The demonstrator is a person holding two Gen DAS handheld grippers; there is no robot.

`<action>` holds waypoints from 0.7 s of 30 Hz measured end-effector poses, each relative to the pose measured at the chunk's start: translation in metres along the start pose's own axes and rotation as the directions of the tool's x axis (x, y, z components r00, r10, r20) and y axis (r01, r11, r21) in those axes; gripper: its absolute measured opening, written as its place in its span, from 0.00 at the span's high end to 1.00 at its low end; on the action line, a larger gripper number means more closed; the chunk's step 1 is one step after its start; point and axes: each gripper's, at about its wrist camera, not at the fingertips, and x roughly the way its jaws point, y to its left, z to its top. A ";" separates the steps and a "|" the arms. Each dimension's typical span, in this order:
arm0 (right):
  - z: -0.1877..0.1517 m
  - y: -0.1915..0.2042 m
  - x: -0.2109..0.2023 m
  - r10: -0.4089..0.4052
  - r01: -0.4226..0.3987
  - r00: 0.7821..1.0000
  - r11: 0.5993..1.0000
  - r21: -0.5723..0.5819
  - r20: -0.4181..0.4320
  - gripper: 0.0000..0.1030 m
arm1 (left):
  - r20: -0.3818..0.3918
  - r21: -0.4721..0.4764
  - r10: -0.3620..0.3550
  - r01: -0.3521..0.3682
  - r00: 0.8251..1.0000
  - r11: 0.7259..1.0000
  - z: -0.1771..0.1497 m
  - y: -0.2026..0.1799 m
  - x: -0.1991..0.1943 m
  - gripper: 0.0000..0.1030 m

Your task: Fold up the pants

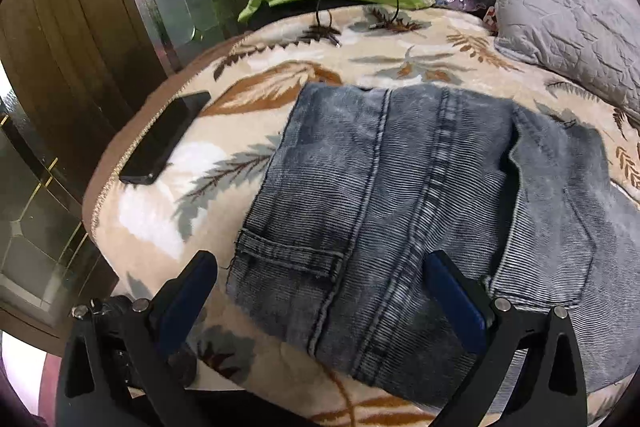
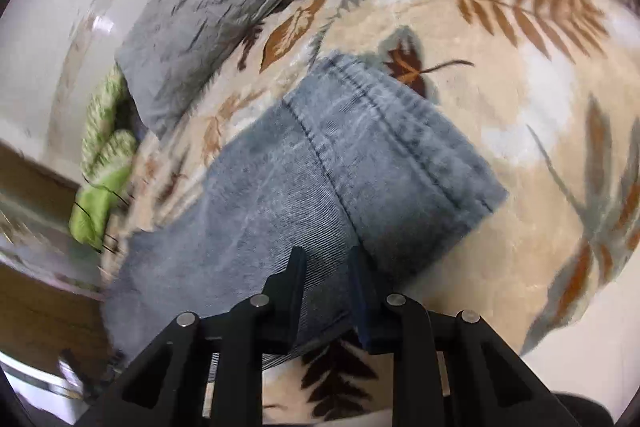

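Jeans (image 1: 400,187) show no readable label; left hand-held gripper (image 1: 320,267) gapes wide, right hand-held gripper (image 2: 326,257) pinches denim.

The left gripper (image 1: 320,267) points downward, its jaws spread wide. The right gripper (image 2: 326,259) tilts downward, jaws narrowed.

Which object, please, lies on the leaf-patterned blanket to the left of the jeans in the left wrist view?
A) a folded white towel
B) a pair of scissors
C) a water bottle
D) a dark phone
D: a flat dark phone rests on the blanket near the bed's edge, apart from the jeans.
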 end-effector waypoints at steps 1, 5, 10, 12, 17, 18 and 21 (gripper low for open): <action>0.002 -0.006 -0.007 0.012 -0.012 1.000 1.000 0.024 0.013 0.75 | 0.019 0.012 -0.004 0.003 1.000 1.000 0.000 -0.003 -0.006 0.00; 0.014 -0.033 -0.043 0.034 -0.040 0.997 0.995 0.089 0.071 0.72 | 0.149 0.069 -0.034 0.024 0.988 0.997 0.001 -0.027 -0.044 0.00; 0.015 -0.062 -0.060 0.064 -0.086 0.991 0.979 0.184 0.118 0.33 | 0.169 0.226 -0.211 0.170 0.963 0.959 -0.003 -0.089 -0.076 0.00; 0.017 -0.065 -0.061 0.088 -0.107 0.990 0.977 0.184 0.111 0.33 | 0.141 0.289 -0.258 0.209 0.956 0.934 -0.007 -0.115 -0.080 0.00; 0.016 -0.060 -0.045 0.081 -0.094 0.994 0.978 0.184 0.075 0.34 | 0.053 0.412 -0.327 0.278 0.943 0.868 -0.022 -0.180 -0.074 0.00; 0.017 -0.062 -0.041 0.075 -0.088 0.995 0.976 0.200 0.068 0.34 | 0.026 0.422 -0.337 0.295 0.941 0.857 -0.025 -0.189 -0.071 0.00; 0.018 -0.066 -0.030 0.102 -0.109 0.994 0.967 0.229 0.042 0.34 | -0.049 0.433 -0.341 0.328 0.939 0.839 -0.030 -0.214 -0.058 0.00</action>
